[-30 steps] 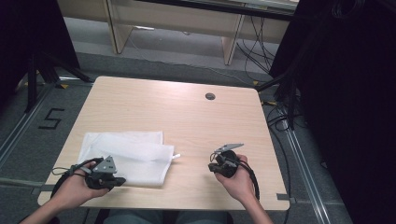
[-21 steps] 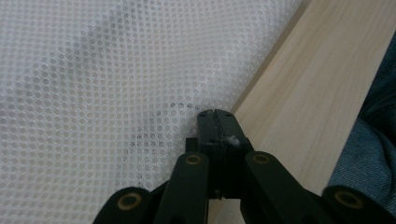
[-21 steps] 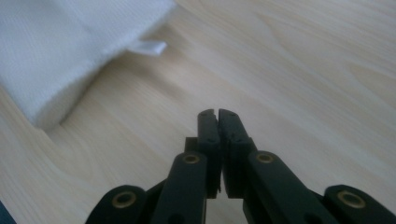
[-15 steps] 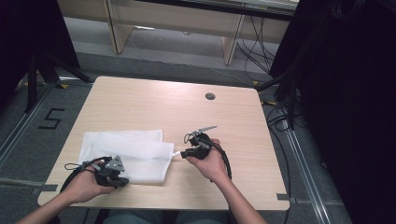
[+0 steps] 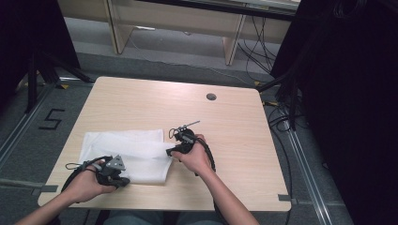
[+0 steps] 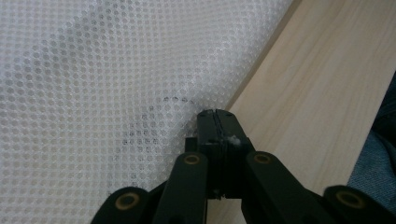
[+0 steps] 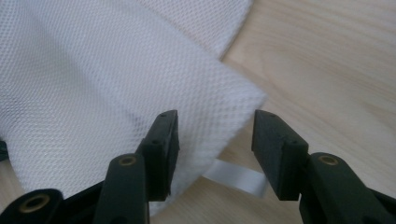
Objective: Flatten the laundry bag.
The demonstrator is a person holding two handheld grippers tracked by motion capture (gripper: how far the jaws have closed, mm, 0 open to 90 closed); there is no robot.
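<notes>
Nearest us, left claw (image 5: 114,172) sits at the near-left part of the tabletop (image 5: 234,140), jaws pressed together on the near edge of the white mesh bag (image 5: 126,154) — in the left gripper view the tips (image 6: 217,128) meet right at the fabric's border, a bit of mesh caught between them, bare wood just beside.

The mesh bag lies flat on the near-left part of the tabletop, folded into a rough rectangle, its right end close to the tabletop's middle.

Right claw (image 5: 177,143) is at that right end, jaws spread wide, having just been opening. In the right gripper view we see the bag's corner (image 7: 224,98) lying between the two pads — left pad (image 7: 161,140) over the mesh, right pad (image 7: 273,149) over wood, neither pressing on it. A white strap (image 7: 238,179) pokes out from under the corner.

Farther back: a round cable hole (image 5: 211,97) in the tabletop, then wooden furniture legs (image 5: 232,44) and cables (image 5: 281,117) on the floor.
</notes>
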